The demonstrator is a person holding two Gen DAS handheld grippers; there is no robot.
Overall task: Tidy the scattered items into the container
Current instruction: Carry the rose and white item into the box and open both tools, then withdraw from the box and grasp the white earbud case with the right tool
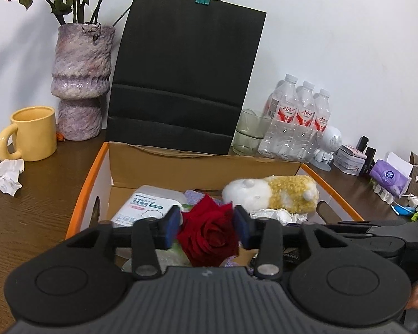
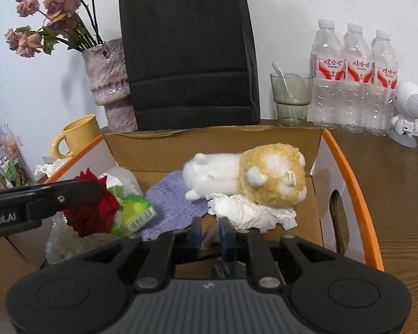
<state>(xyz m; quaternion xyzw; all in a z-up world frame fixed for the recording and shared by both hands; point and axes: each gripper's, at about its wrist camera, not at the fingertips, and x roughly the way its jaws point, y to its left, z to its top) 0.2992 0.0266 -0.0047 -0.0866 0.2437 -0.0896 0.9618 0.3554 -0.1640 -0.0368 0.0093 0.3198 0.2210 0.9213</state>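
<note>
Left wrist view: left gripper (image 1: 206, 226) over the cardboard box (image 1: 200, 164), jaws spread, red rose (image 1: 209, 236) between the pads (image 1: 172, 226), contact unclear. Plush toy (image 1: 276, 194) inside the box, behind the rose.

Right wrist view: right gripper (image 2: 210, 235) low in the box (image 2: 317, 194), jaws slightly parted, nothing clearly pinched. Crumpled tissue (image 2: 250, 211) in the box against the plush toy (image 2: 250, 179); rose (image 2: 97, 211) at the box's left side.

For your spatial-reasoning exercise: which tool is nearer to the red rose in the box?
Left. The left tool has the red rose between its open blue pads. The right tool sits off to the rose's right, near the crumpled tissue.
</note>
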